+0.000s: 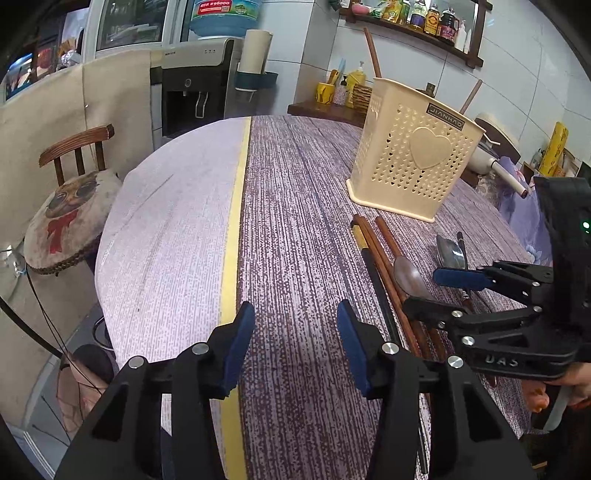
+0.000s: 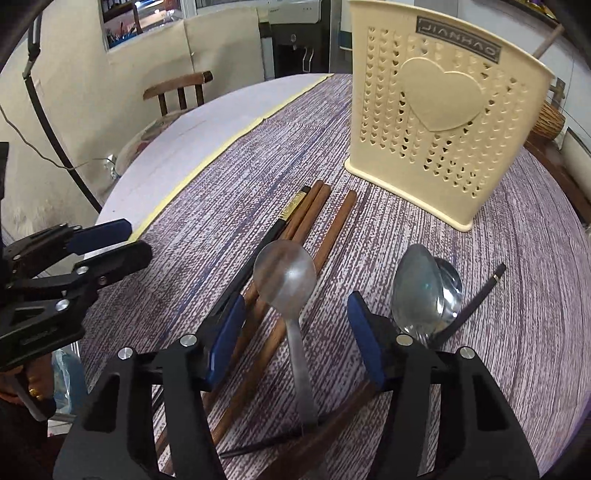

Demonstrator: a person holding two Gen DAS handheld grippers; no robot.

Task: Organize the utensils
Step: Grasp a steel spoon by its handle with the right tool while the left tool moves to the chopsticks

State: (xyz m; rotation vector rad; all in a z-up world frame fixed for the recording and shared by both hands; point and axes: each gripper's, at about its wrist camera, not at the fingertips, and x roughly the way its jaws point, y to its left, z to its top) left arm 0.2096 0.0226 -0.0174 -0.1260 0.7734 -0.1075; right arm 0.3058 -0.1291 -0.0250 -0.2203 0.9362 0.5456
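Note:
A cream perforated utensil holder (image 1: 412, 164) with a heart on its front stands upright on the table; it also shows in the right wrist view (image 2: 439, 118). In front of it lie brown chopsticks (image 2: 314, 225), a black chopstick (image 2: 288, 214), a metal spoon (image 2: 286, 275) and two stacked spoons (image 2: 428, 291). My right gripper (image 2: 295, 332) is open, its jaws either side of the metal spoon's handle, just above it. My left gripper (image 1: 295, 343) is open and empty over bare tablecloth, left of the chopsticks (image 1: 384, 258).
The round table (image 1: 288, 206) has a purple-speckled cloth with a pale strip (image 1: 173, 206) on its left. A wooden chair (image 1: 74, 192) with a round cushion stands at the left. A water dispenser (image 1: 199, 85) and a shelf of bottles (image 1: 417, 18) are behind.

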